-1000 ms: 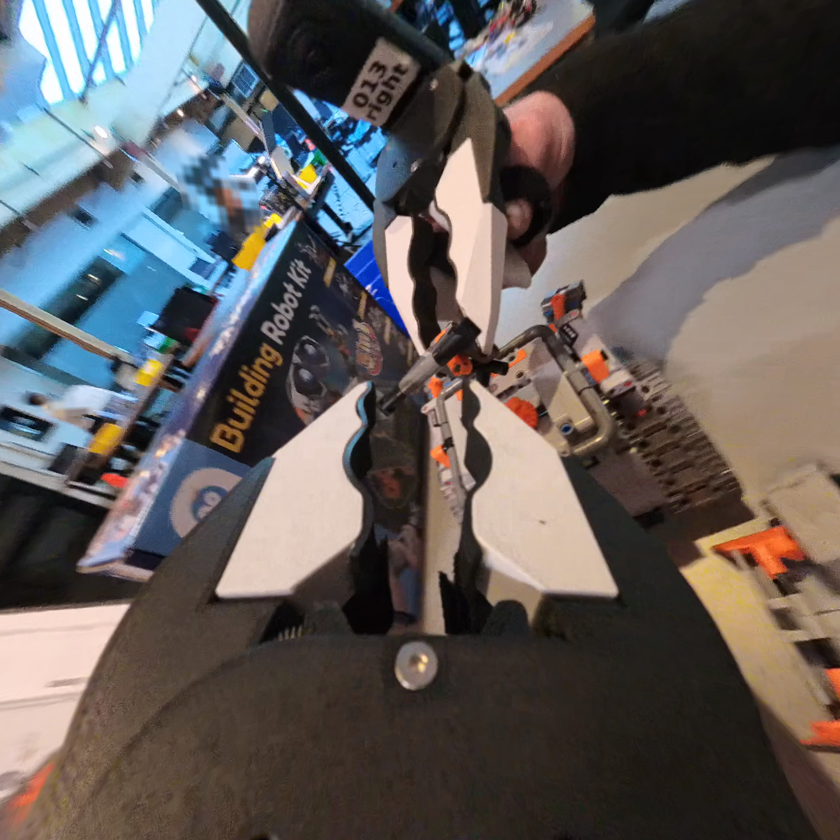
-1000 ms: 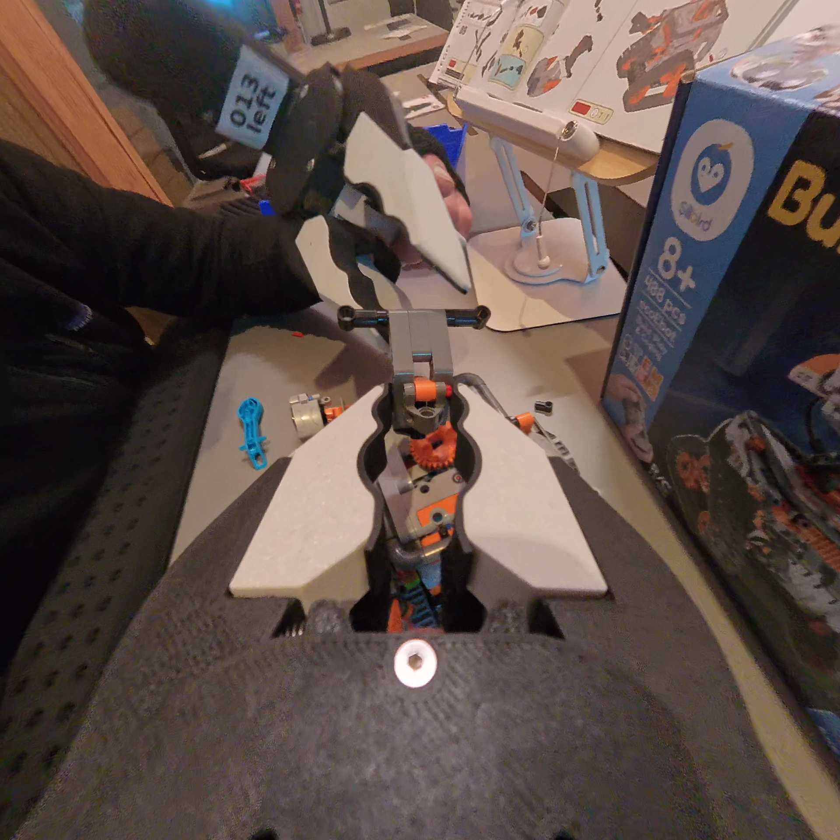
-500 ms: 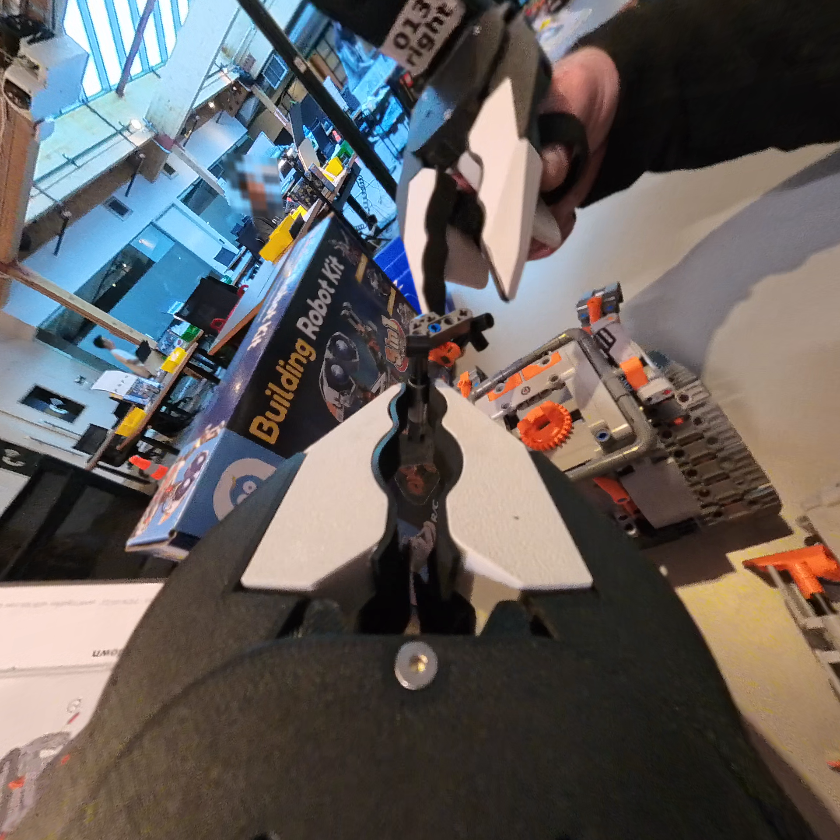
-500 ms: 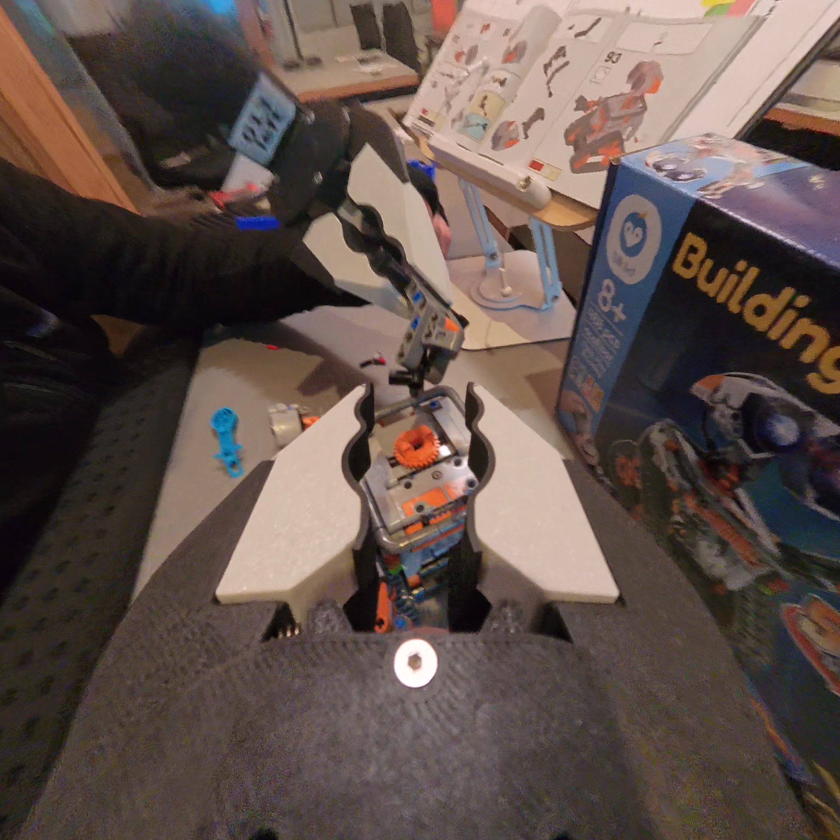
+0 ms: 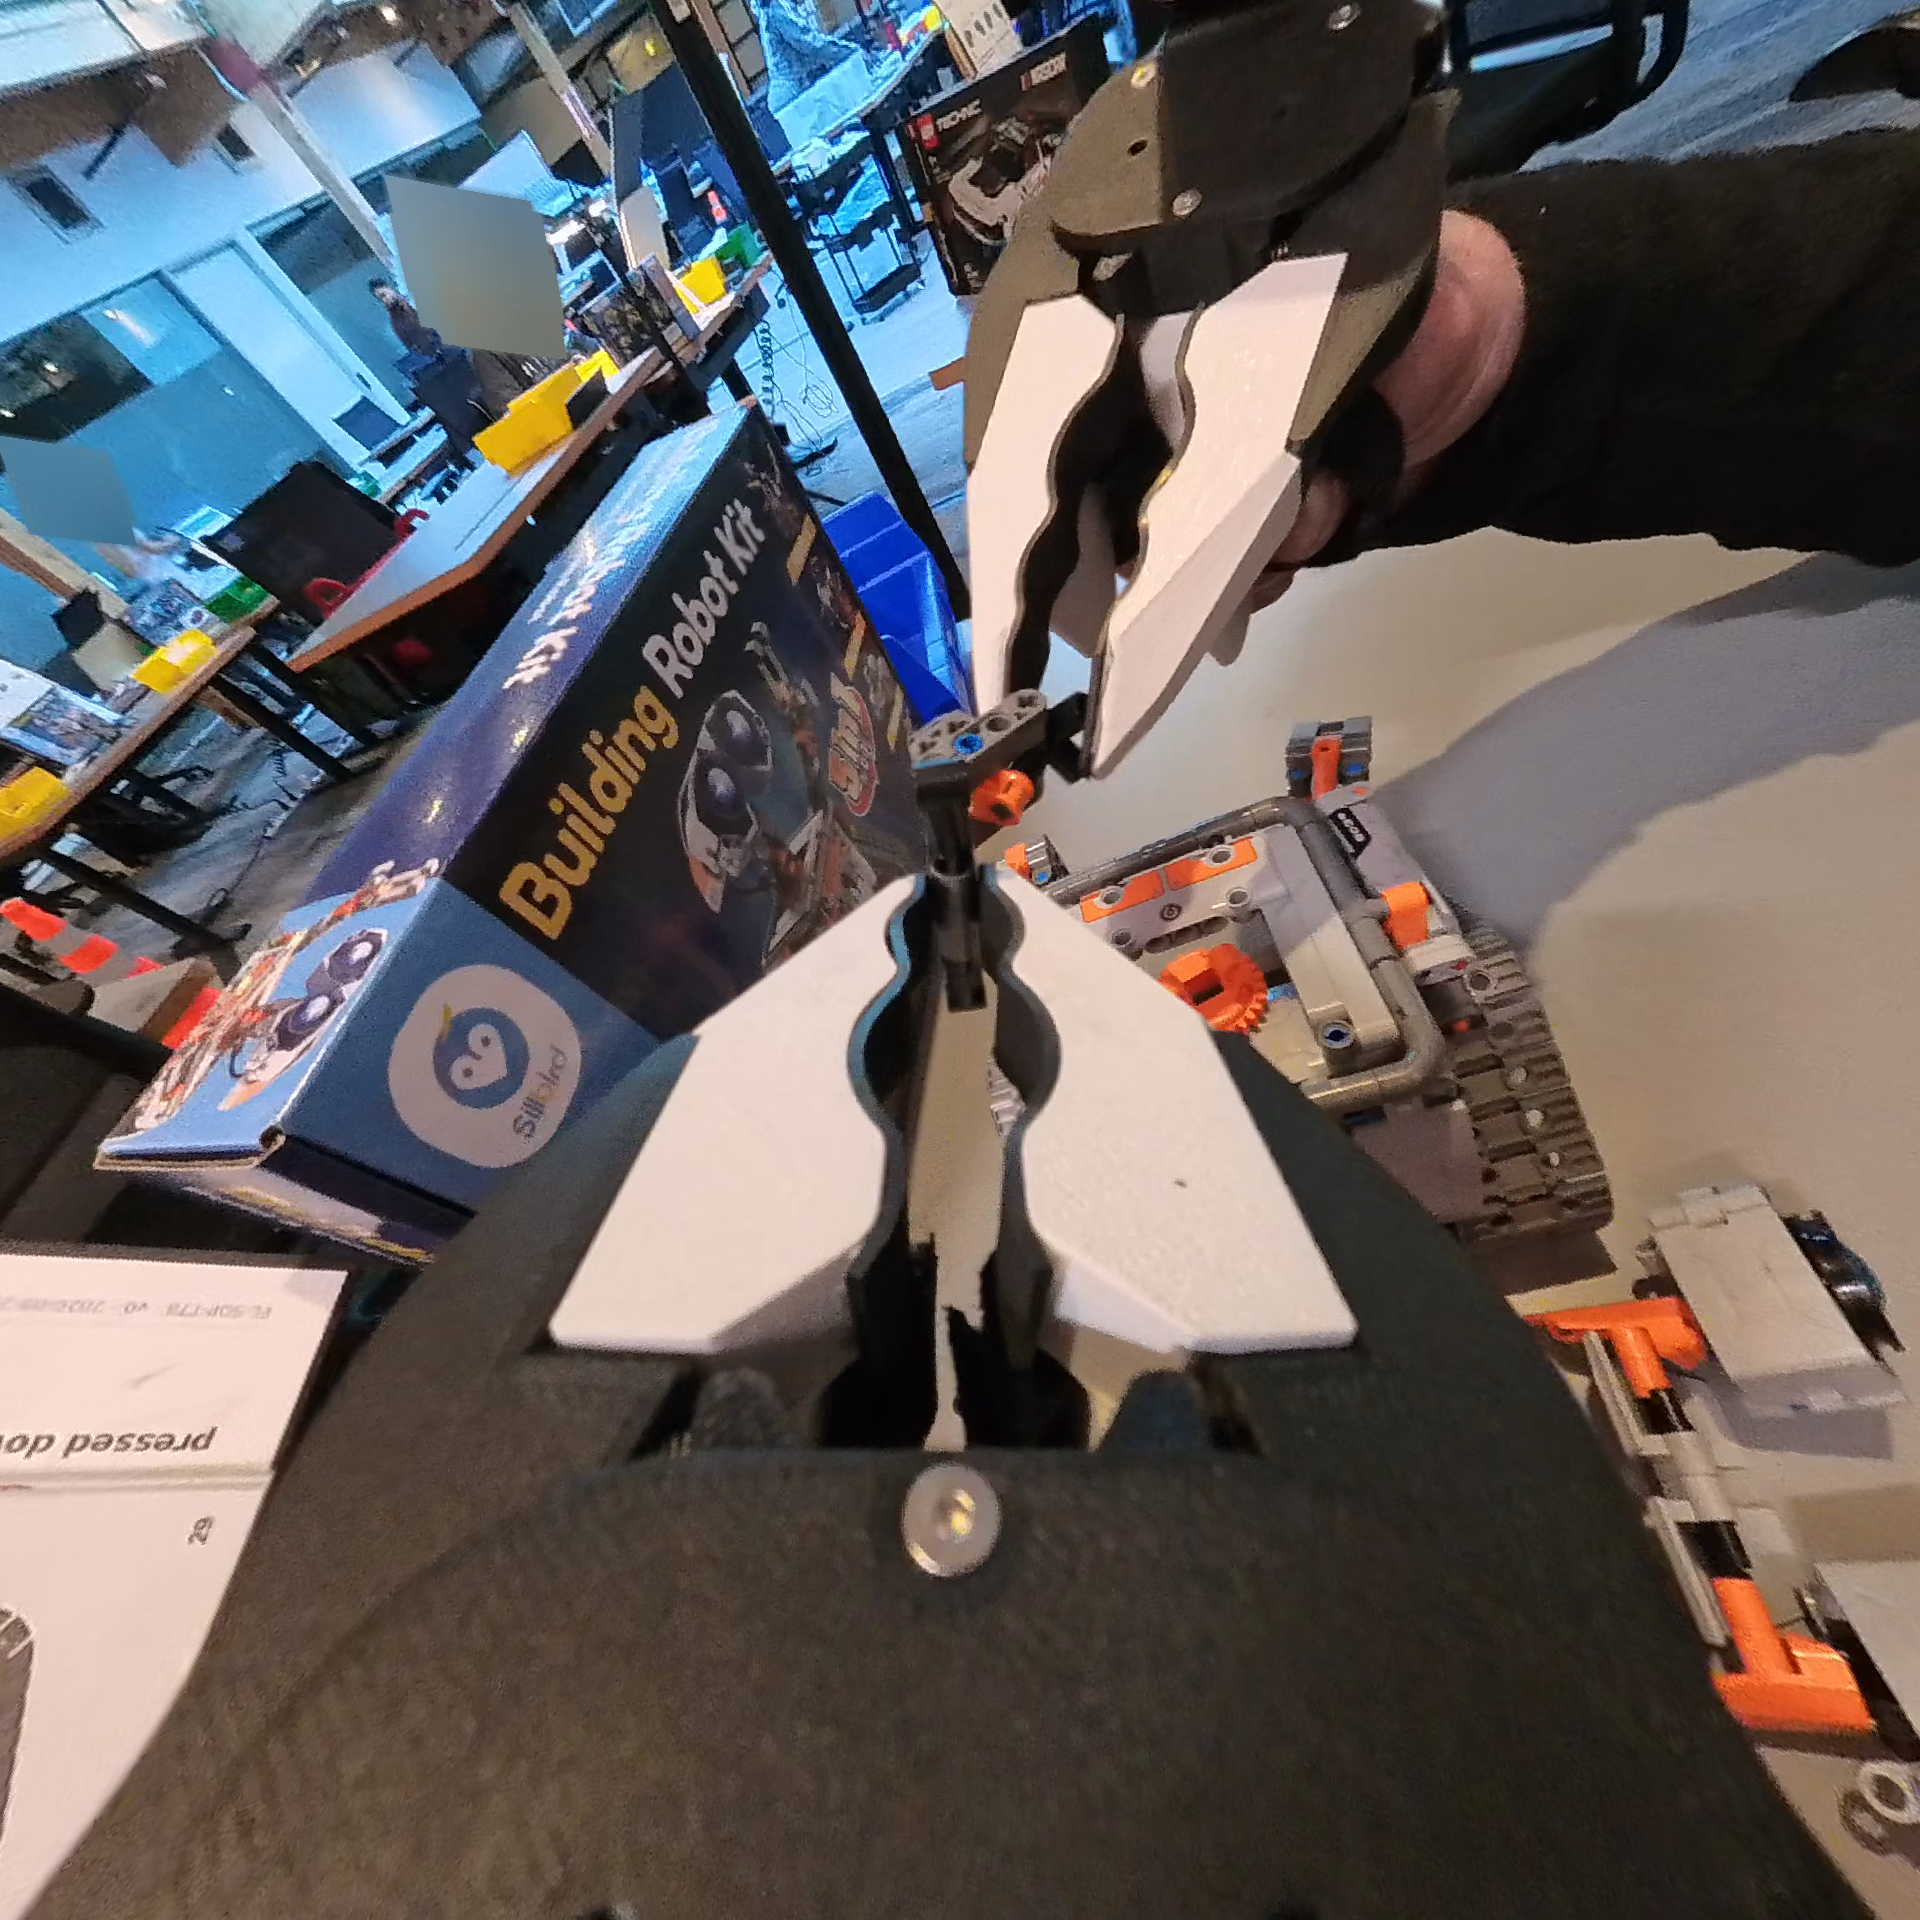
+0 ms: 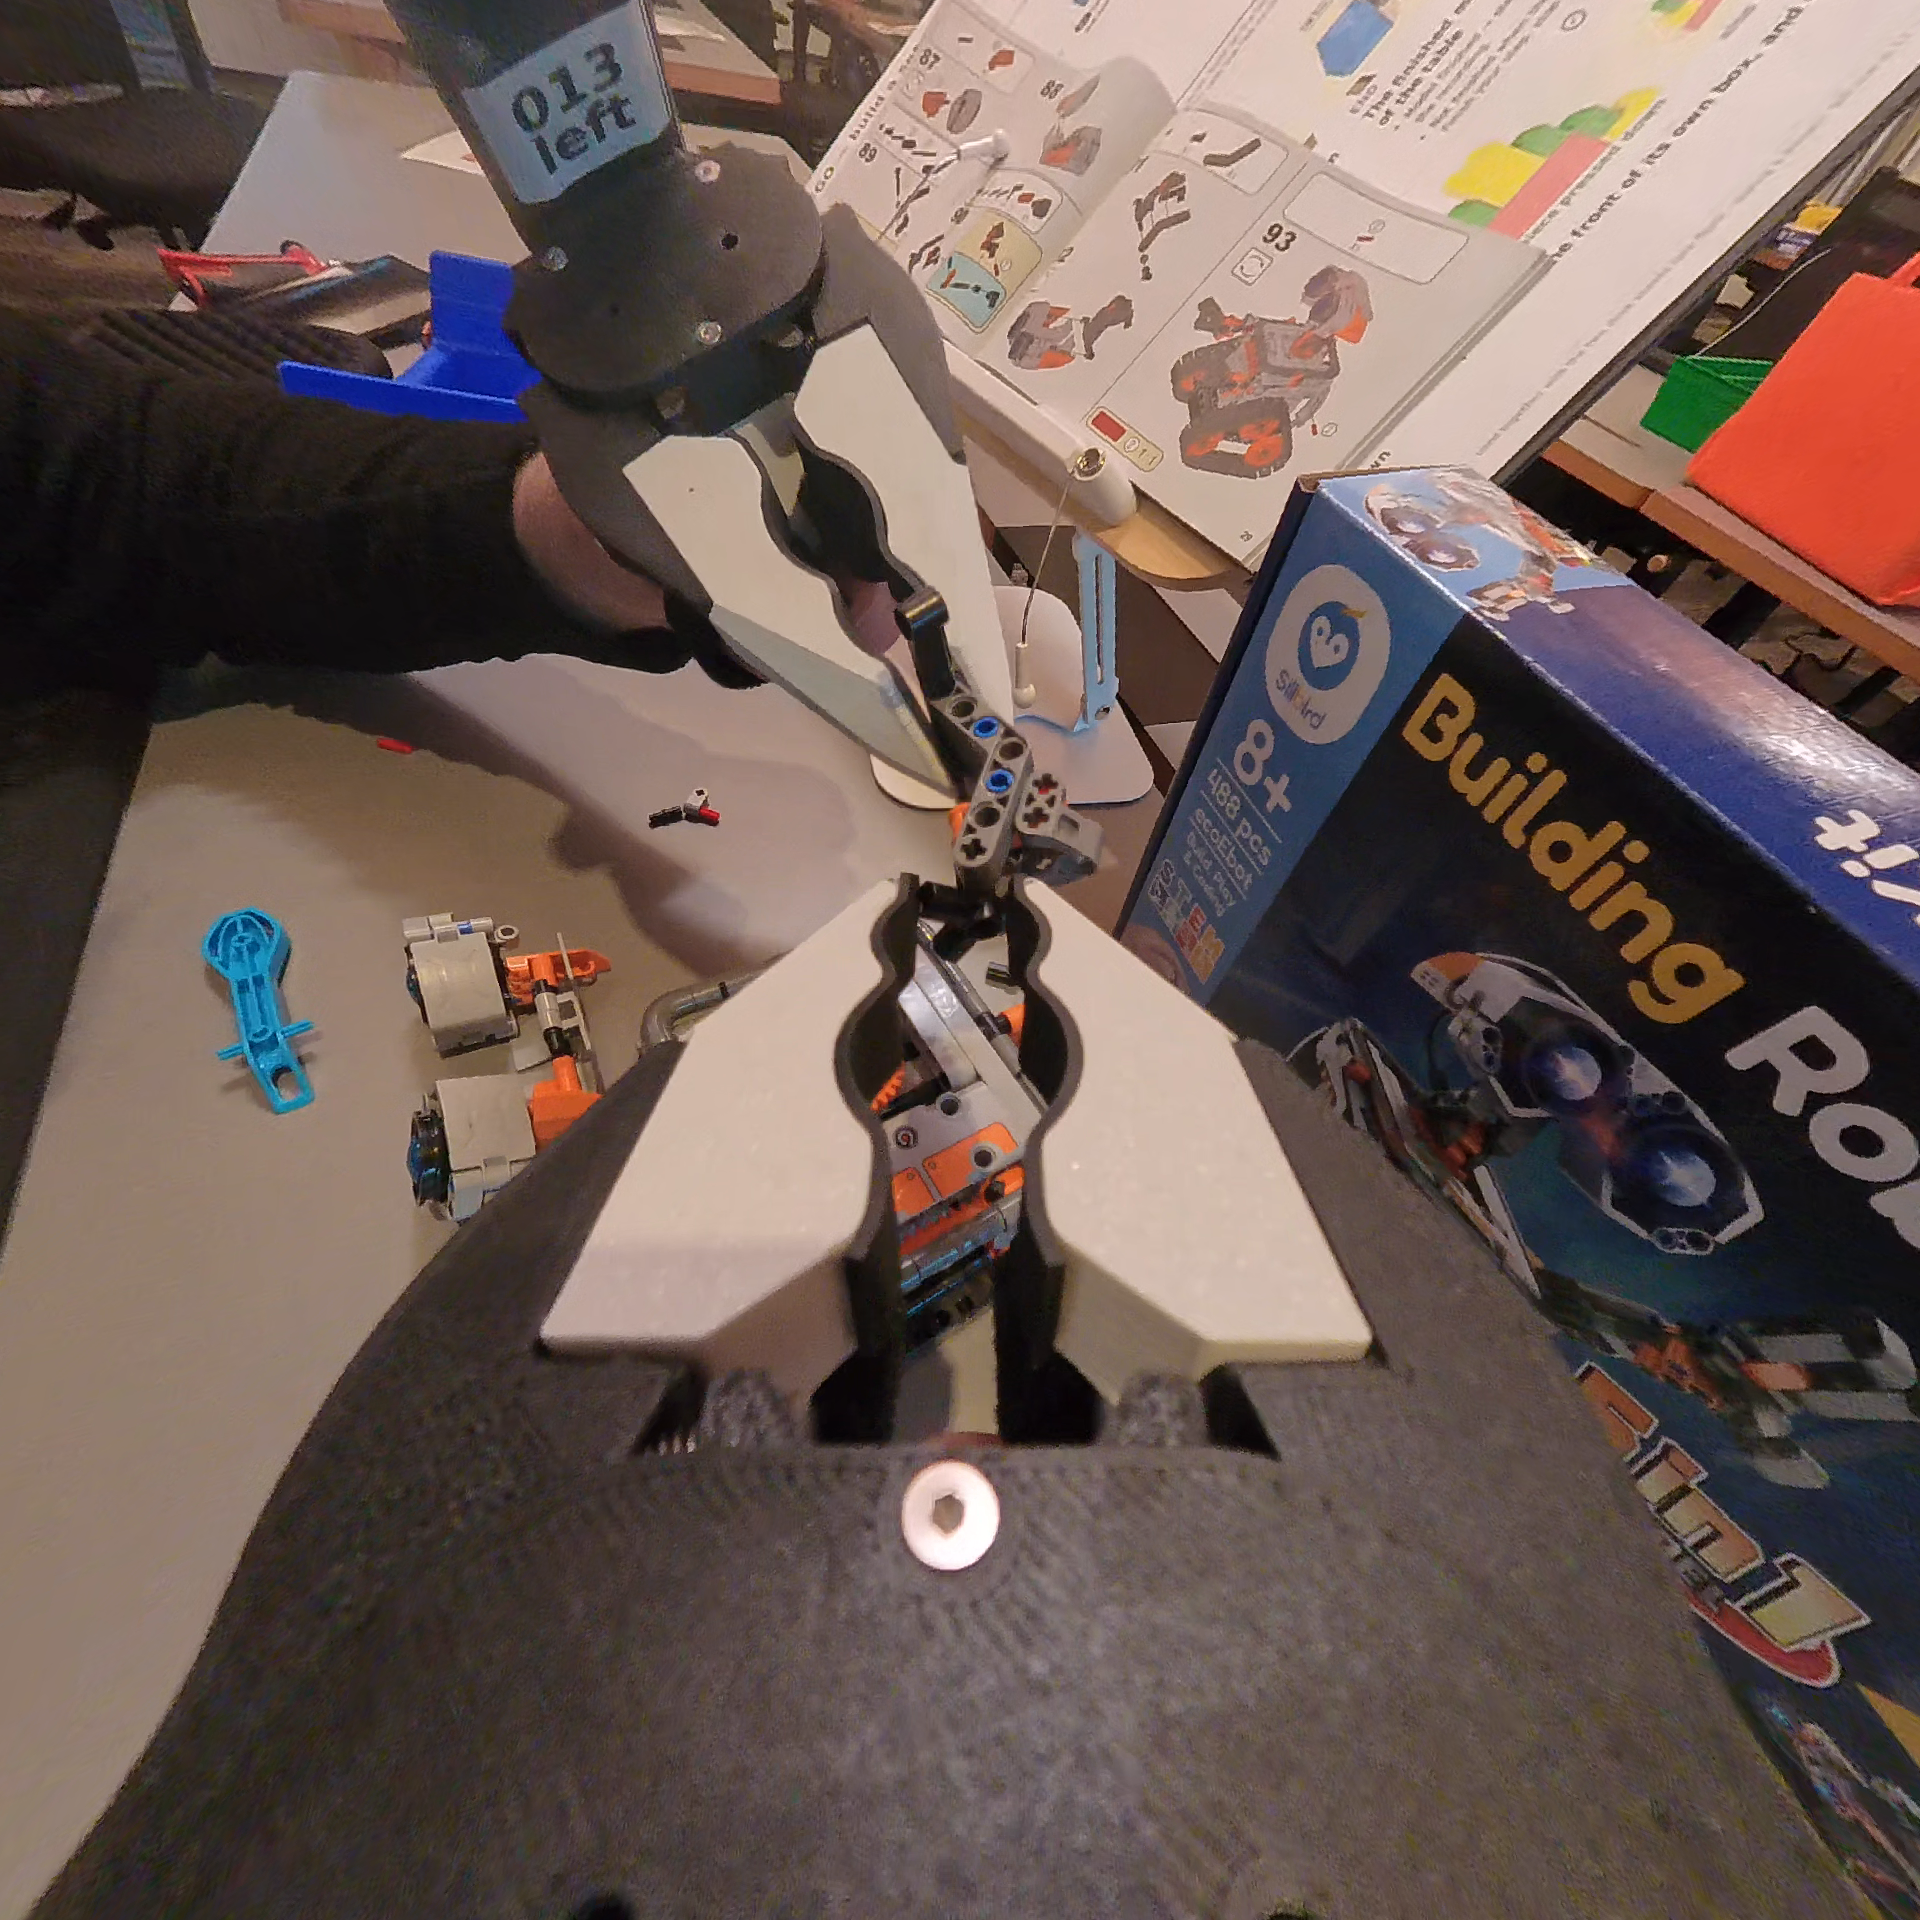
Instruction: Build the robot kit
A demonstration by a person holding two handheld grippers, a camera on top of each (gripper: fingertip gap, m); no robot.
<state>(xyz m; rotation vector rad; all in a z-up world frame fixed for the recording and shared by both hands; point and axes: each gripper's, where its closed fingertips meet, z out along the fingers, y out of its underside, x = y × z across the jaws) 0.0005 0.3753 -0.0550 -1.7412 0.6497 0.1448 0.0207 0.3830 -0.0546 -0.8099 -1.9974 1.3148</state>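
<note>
the left tool is clenched on a thin black rod of a small grey-and-black brick piece, which carries a blue pin and an orange bush and stands up above the fingertips. in the right wrist view the same piece juts from between the left tool's pale fingers, held in the air over the bench.

the right tool has its tips closed around the dark lower end of that piece, so both tools seem to grip it at once, though the contact point is partly hidden and i cannot be sure how firmly. in the left wrist view the right tool comes down from above, a hand in a black sleeve behind it, its tips at the top of the piece.

below them on the bench sits a tracked grey-and-orange model with an orange gear on its top. beside it stands a dark blue kit box, tilted in the left wrist view. an open instruction booklet rests on a stand behind. on the bench to the left lie a light blue separator tool and two grey-and-orange wheel units, well apart from the tools. a small black-and-red pin lies farther back.
</note>
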